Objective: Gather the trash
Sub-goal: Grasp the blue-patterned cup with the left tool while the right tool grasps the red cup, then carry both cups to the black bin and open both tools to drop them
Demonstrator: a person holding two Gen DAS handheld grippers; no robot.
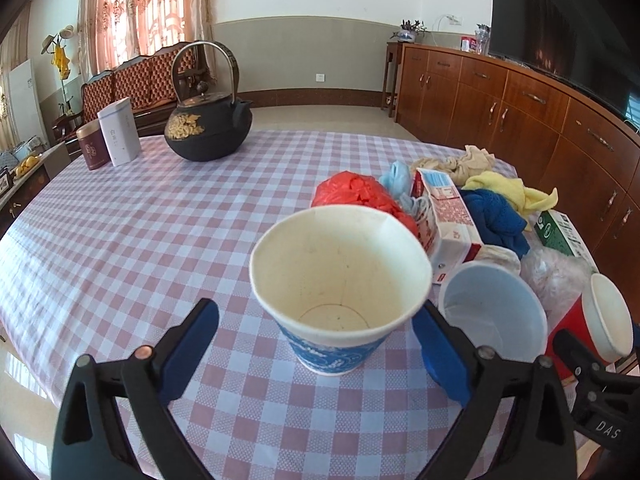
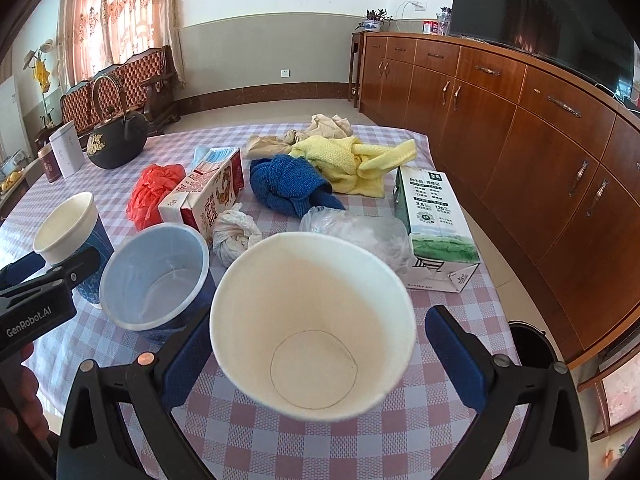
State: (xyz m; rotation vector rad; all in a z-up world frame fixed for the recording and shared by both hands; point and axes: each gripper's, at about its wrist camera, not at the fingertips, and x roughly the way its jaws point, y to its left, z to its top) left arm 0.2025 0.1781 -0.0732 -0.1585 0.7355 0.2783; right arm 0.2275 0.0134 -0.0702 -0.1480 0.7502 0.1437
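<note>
Left gripper [image 1: 316, 344] spread wide around blue cup [image 1: 340, 288], low middle of frame, ready to pinch. Right gripper [image 2: 316, 364] spread around red cup [image 2: 314, 328], low middle. Both upright on desk [image 1: 120, 240], not yet squeezed.

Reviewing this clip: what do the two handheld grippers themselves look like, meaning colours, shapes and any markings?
Both are black plastic clamp-style tools. The left gripper and right gripper each carry two flat blue finger pads on angled black arms, with silver pivot pins and one copper-coloured pin. Seen from the other camera, the left body reads "GenRobot.AI" in white and the right shows "DAS". No cables or sleeves are visible.
</note>
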